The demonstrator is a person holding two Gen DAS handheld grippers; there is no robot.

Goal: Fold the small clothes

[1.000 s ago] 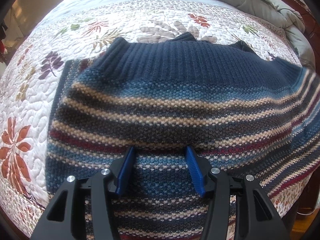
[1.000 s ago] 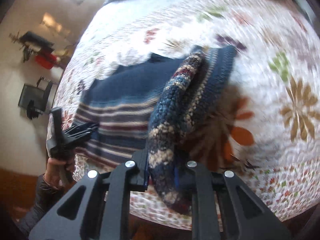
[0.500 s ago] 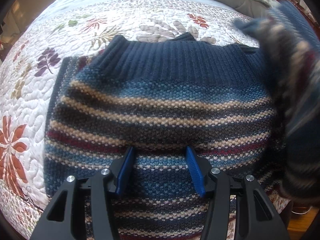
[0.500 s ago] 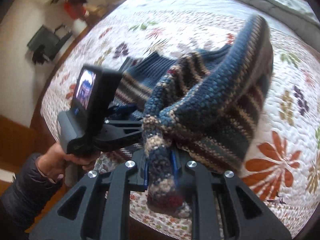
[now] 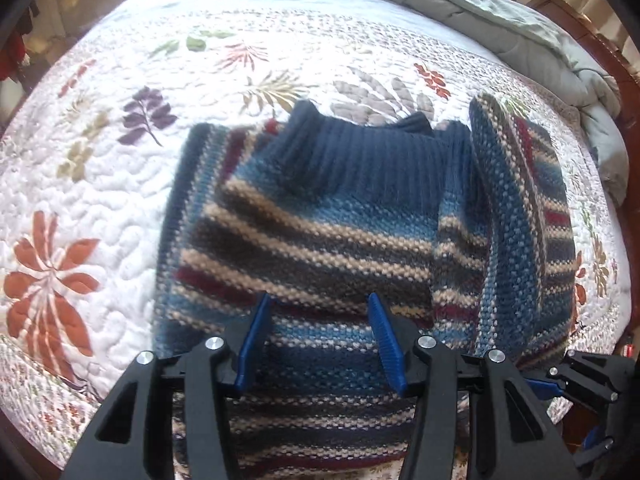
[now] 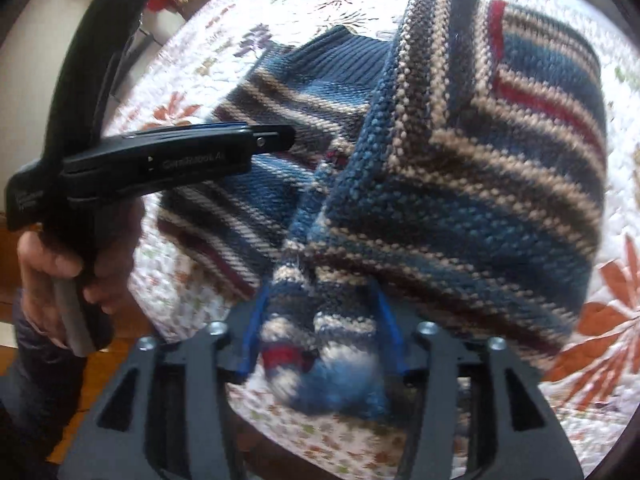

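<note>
A small striped knit sweater (image 5: 320, 240) in blue, tan and dark red lies on the floral quilt (image 5: 100, 200), its navy ribbed collar at the far side. Its right sleeve (image 5: 520, 220) is folded in over the body. My left gripper (image 5: 318, 312) hovers open and empty over the sweater's lower middle. In the right wrist view my right gripper (image 6: 320, 300) has its blue pads spread, and the sleeve's cuff (image 6: 316, 320) lies loose between them. The sleeve (image 6: 460, 160) rises in front of it. The left gripper's body (image 6: 180, 156) shows at the left, held by a hand.
A grey-green comforter (image 5: 500, 12) is bunched at the far end of the bed. The wooden bed frame (image 5: 616, 72) runs along the right. The bed's near edge is just below the sweater's hem. Wooden floor (image 6: 100, 368) shows beneath.
My right gripper carried the sleeve from the right across onto the sweater's body and its jaws have opened around the cuff. My left gripper has pulled back slightly and stayed open.
</note>
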